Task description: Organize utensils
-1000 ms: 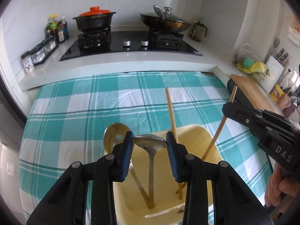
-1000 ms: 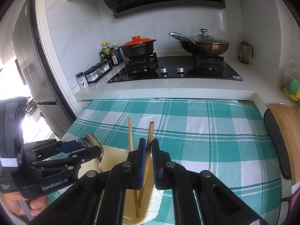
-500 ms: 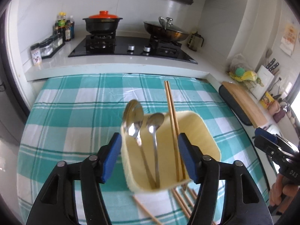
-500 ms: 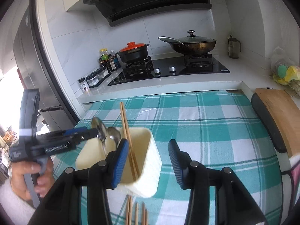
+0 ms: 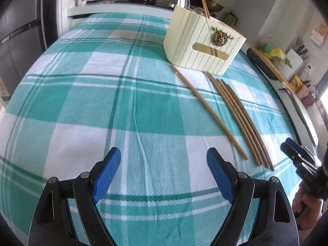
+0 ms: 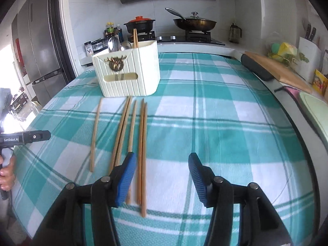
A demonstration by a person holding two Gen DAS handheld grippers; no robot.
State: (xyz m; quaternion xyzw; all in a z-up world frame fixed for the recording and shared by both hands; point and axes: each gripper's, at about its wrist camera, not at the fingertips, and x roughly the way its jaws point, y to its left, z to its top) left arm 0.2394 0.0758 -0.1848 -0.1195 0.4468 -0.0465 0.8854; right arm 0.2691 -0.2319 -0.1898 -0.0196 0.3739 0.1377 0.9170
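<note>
A cream utensil holder (image 5: 201,47) (image 6: 127,75) stands on the checked cloth, with two spoons (image 6: 113,44) and a pair of chopsticks (image 6: 135,38) upright in it. Several loose chopsticks (image 5: 239,119) (image 6: 141,143) lie on the cloth in front of it, one (image 5: 207,110) a little apart. My left gripper (image 5: 163,153) hovers over bare cloth, its jaws opening wide with nothing between them. My right gripper (image 6: 162,157) is low over the near ends of the loose chopsticks. Its jaws are opening, and two chopsticks lie just inside its left finger, untouched.
A cutting board (image 6: 280,69) and a knife block (image 6: 307,59) line the counter on the right. Beyond the table are a stove with a red-lidded pot (image 6: 140,23) and a pan (image 6: 194,23). A fridge (image 6: 39,47) stands at the left.
Both grippers let go of the spoon and chopstick they held in the holder, opened, and pulled back low toward the table's near side. The holder now stands far ahead.
</note>
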